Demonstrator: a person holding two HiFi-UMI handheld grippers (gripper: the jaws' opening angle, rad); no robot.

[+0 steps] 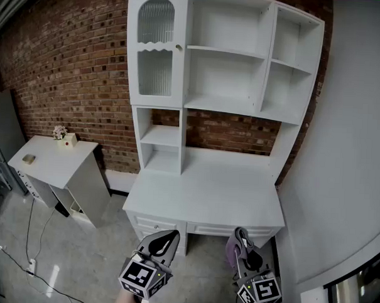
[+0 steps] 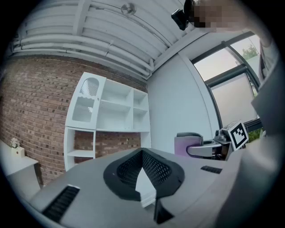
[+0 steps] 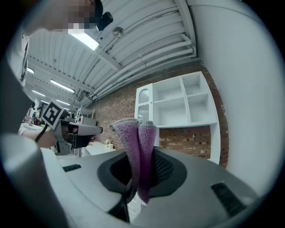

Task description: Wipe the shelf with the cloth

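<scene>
Now we are pinching the purple cloth (image 3: pixel 140 153) in the right gripper (image 1: pixel 241 236), while the jaws of the left gripper (image 1: pixel 170 238) are meeting on nothing. Both are hanging before the desk (image 1: pixel 207 187) edge, the shelf (image 1: pixel 224 106) standing beyond and a low cabinet (image 1: pixel 59 158) well left.

The head view's bottom edge cuts off the left gripper (image 1: pixel 166 241) and right gripper (image 1: pixel 242 236). The right one hides most of the cloth (image 1: pixel 231 254) at lower right.
</scene>
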